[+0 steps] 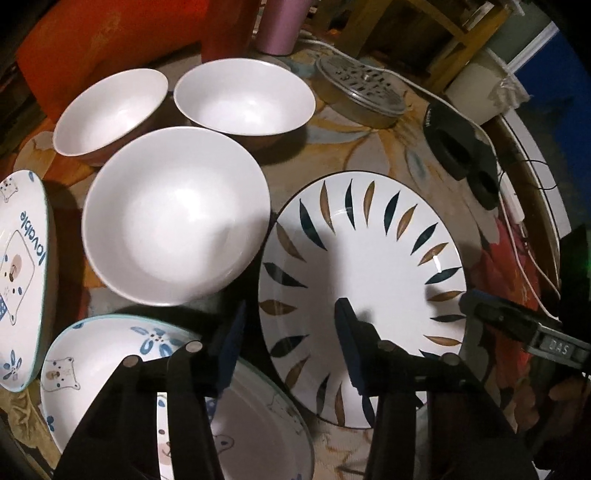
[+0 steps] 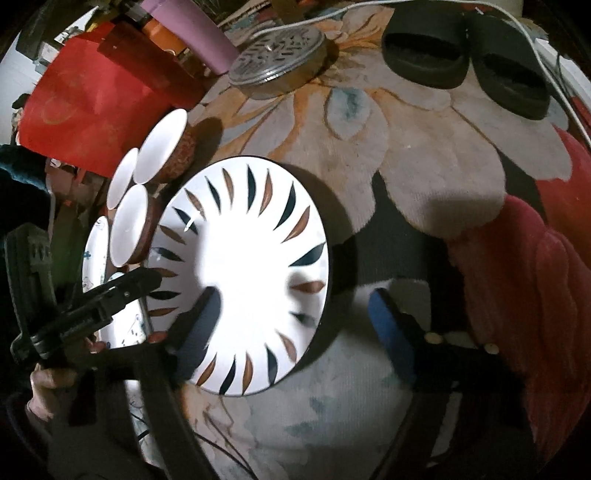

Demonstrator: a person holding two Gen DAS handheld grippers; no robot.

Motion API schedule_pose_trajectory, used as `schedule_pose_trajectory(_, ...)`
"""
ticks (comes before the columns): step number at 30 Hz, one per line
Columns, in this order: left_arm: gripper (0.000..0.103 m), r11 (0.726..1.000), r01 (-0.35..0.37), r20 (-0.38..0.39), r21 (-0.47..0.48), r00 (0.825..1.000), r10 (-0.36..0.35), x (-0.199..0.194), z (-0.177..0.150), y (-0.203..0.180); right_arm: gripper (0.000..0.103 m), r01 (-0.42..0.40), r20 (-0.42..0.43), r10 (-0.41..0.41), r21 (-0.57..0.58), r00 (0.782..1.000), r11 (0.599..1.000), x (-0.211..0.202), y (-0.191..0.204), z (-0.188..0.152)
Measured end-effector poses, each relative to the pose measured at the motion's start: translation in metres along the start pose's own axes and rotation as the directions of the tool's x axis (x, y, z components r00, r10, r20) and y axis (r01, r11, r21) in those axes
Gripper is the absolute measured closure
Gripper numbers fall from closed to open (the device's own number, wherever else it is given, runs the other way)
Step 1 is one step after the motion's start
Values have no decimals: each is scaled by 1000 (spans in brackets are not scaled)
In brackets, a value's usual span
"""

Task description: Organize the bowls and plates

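Note:
A white plate with dark and tan leaf marks (image 1: 369,266) lies on a floral rug. My left gripper (image 1: 290,332) straddles its left rim, one finger outside and one over the plate; the pads stand apart from it. My right gripper (image 2: 295,325) straddles the same plate's (image 2: 251,258) right rim, jaws wide, nothing pressed. Each gripper shows in the other's view: the right gripper (image 1: 517,325), the left gripper (image 2: 110,295). Three white bowls (image 1: 173,218) (image 1: 110,110) (image 1: 243,99) stand left of the plate. Bear-print dishes (image 1: 22,266) (image 1: 110,354) lie nearer, at the left.
A round metal tin with a slotted lid (image 1: 360,92) sits beyond the bowls. Black slippers (image 2: 424,48) and a white cable (image 1: 517,221) lie at the far right. A pink tumbler (image 1: 280,26) and a red bag (image 2: 85,103) stand at the back. Bare rug (image 2: 406,147) lies right of the plate.

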State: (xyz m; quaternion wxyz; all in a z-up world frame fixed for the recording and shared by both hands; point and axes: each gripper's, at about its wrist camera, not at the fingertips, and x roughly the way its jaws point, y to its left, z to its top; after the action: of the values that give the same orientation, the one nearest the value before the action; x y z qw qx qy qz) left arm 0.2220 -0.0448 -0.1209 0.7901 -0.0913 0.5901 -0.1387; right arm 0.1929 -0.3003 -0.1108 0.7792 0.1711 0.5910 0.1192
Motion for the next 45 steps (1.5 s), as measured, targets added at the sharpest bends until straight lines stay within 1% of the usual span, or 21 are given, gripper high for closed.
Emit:
schedule_pose_trajectory(2,57,1000,-14,-21,2,1000,14,7,2,-2,36,2,-17,-2,10,1000,1000,7,-3,5)
schedule_pose_trajectory(3,61,1000,-21,-31,2,999,21,11,3,-3,39,3,-21,-3,13,1000,1000,10,-3,6)
schedule_pose_trajectory(4,62,999,-41,-39,6,998,41,15,4,-5,45,4,-27,-4,16,1000,1000,13,-4,7)
schedule_pose_trajectory(5,62,997,-69,-30,17,997,69,15,4,-7,53,4,-33,-3,17,999,1000,15,-4,9)
schedule_pose_trajectory(6,63,997,-74,-21,30,997,74,15,5,-9,58,1,-37,0,13,999,1000,17,-4,9)
schedule_pose_trajectory(7,63,996,-77,-28,37,997,78,16,5,-10,68,0,-44,0,3,999,1000,19,-3,10)
schedule_pose_trajectory(9,67,995,-90,-32,44,995,92,17,6,-10,70,10,-62,-11,-16,998,1000,25,-2,10)
schedule_pose_trajectory(10,69,993,-101,-33,53,994,103,17,6,-10,73,8,-69,-9,-17,998,1000,27,-3,11)
schedule_pose_trajectory(11,73,992,-113,-31,62,993,115,17,6,-11,77,8,-81,-9,-12,997,1000,30,-5,11)
schedule_pose_trajectory(13,78,988,-131,-29,85,991,134,18,6,-12,80,10,-83,-11,-14,996,1000,31,-7,12)
schedule_pose_trajectory(14,80,988,-130,-29,87,991,133,17,6,-11,83,14,-85,-16,-20,996,1000,31,-7,12)
schedule_pose_trajectory(17,83,993,-97,-38,72,994,100,15,6,-5,85,5,-88,-7,-29,996,1000,31,-11,14)
schedule_pose_trajectory(20,83,992,-84,-32,91,996,87,12,1,-7,85,6,-87,-8,-30,996,1000,28,-13,13)
schedule_pose_trajectory(24,84,994,-61,-33,94,997,64,10,-6,-12,85,14,-84,-17,-44,996,999,23,-16,9)
schedule_pose_trajectory(33,84,988,-32,-21,151,999,36,-3,-15,-45,86,24,-51,-26,-34,998,999,-11,-26,-3)
schedule_pose_trajectory(36,84,985,-12,-29,174,999,17,-2,-18,-66,86,44,-40,-45,-27,998,999,-26,-35,-6)
schedule_pose_trajectory(39,84,977,20,-41,214,999,-12,3,-22,-97,87,69,-34,-69,-12,997,998,-46,-51,-12)
schedule_pose_trajectory(45,84,954,82,-79,289,995,-62,16,-33,-160,87,124,-17,-124,65,992,990,-88,-101,-22)
